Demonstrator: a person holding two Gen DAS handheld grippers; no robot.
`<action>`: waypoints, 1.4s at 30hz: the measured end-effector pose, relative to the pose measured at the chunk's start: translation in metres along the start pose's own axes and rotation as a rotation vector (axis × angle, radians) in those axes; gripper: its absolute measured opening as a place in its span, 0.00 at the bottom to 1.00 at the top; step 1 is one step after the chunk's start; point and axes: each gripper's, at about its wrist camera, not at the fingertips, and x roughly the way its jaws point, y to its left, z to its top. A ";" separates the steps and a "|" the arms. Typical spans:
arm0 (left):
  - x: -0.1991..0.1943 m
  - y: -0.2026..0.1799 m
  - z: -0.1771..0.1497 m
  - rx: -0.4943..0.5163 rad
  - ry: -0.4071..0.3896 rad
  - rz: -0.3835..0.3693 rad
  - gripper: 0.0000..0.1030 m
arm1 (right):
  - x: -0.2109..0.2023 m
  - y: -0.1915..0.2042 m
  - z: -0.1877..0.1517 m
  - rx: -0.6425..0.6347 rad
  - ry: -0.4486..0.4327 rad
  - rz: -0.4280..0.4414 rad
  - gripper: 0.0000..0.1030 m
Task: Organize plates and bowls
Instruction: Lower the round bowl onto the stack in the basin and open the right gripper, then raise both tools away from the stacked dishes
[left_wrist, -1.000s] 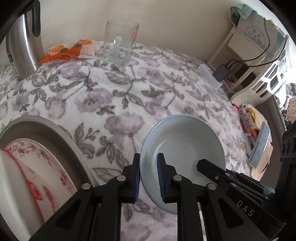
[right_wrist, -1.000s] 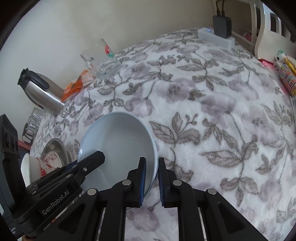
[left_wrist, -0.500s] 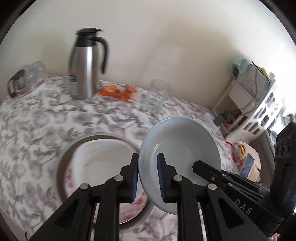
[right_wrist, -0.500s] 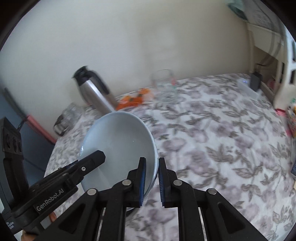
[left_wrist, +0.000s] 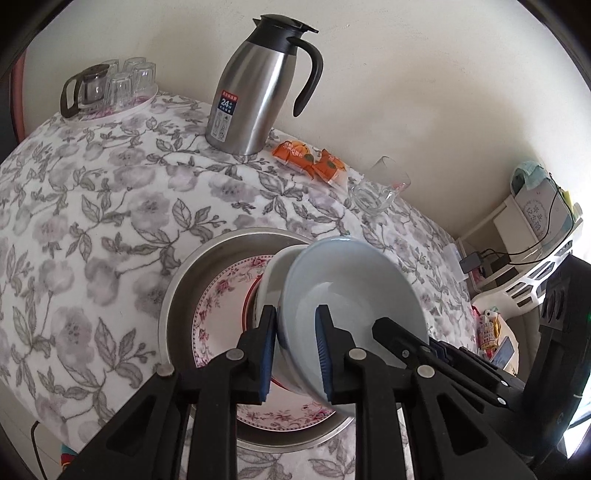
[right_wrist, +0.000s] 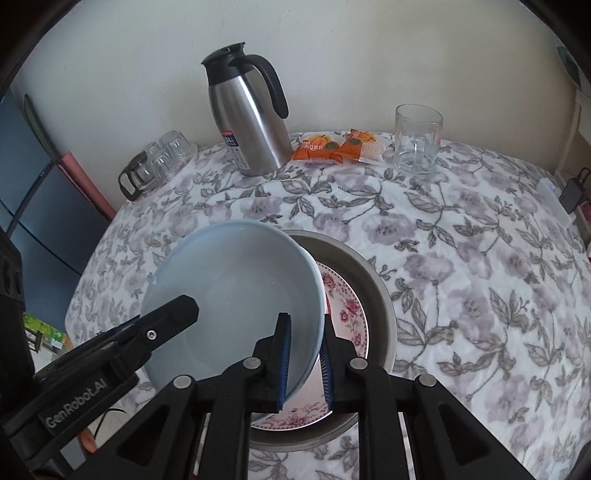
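I have carried the glossy pale-blue ceramic bowl (left_wrist: 351, 310) off the bare floral cloth; it now sits tilted over the white bowl (left_wrist: 275, 280) stacked on the pink-flowered plate (left_wrist: 221, 310) in the round brushed-metal basin (left_wrist: 184, 295), so the nesting step looks nearly finished. My left gripper (left_wrist: 295, 350) and right gripper (right_wrist: 304, 358) straddle opposite sides of its rim, and both sets of jaws are opening, pads visibly slack around the smooth thin wall.
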 end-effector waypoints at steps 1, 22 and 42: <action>0.000 0.000 0.000 -0.004 0.000 -0.005 0.24 | 0.002 0.000 0.001 -0.004 0.000 -0.010 0.21; -0.038 0.015 -0.061 0.068 0.006 0.084 0.77 | -0.053 -0.015 -0.060 -0.019 -0.071 -0.089 0.55; -0.040 0.030 -0.083 0.080 0.056 0.373 0.97 | -0.048 -0.025 -0.090 -0.023 -0.019 -0.134 0.96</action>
